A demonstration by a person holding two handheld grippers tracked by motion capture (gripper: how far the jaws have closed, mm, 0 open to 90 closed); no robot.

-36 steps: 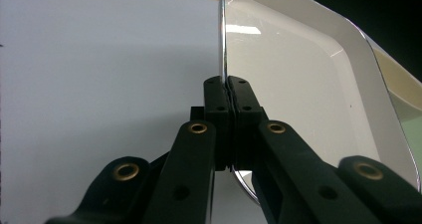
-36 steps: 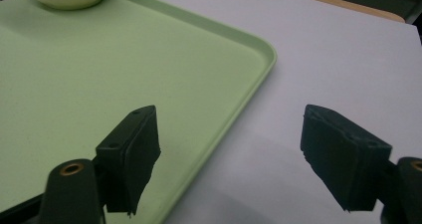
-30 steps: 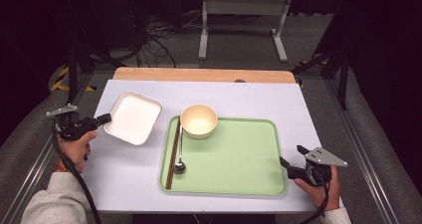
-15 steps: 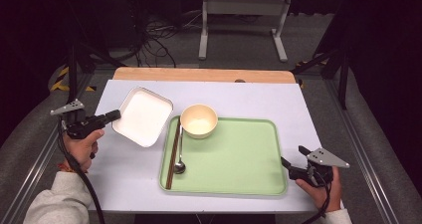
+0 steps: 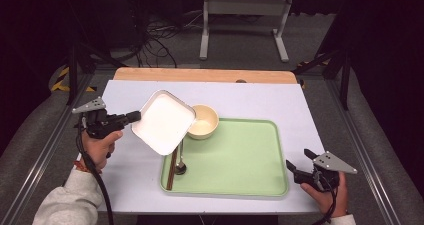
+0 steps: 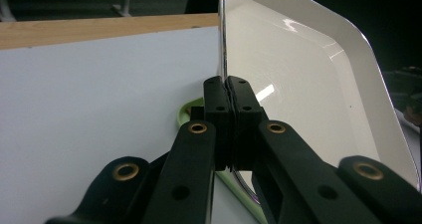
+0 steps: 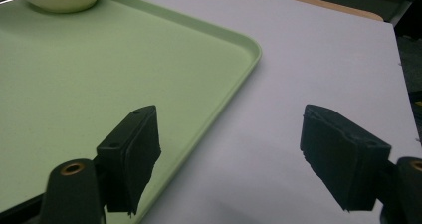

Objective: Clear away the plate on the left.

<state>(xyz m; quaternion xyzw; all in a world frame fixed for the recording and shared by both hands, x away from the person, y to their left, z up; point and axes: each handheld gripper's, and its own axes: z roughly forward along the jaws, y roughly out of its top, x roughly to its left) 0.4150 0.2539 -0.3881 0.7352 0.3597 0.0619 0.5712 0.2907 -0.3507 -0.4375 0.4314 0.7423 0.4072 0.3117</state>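
The white square plate (image 5: 164, 122) hangs off the tip of the left gripper (image 5: 131, 117), pinched by its rim and lifted clear of the tabletop (image 5: 250, 97), tilted so that its hollow faces up and toward the person. In the left gripper view the two black jaws are pressed together on the thin edge of the plate (image 6: 298, 69), which rises straight ahead of them and spreads away to their right. Past the far side of the plate from the left gripper, a cream bowl (image 5: 204, 121) sits in the near corner of a green tray (image 5: 245, 160), and the plate's far corner overlaps the bowl's rim in the high view. Below the plate, a pair of brown chopsticks (image 5: 171, 171) and a spoon (image 5: 180, 166) lie along the tray's edge nearest the left gripper.

The right gripper (image 5: 299, 169) rests low at the opposite end of the tray, well apart from the plate, with its jaws spread wide and nothing between them. In the right gripper view the tray's rounded corner (image 7: 251, 50) lies just ahead of the left-hand jaw, with bare tabletop before the other jaw.
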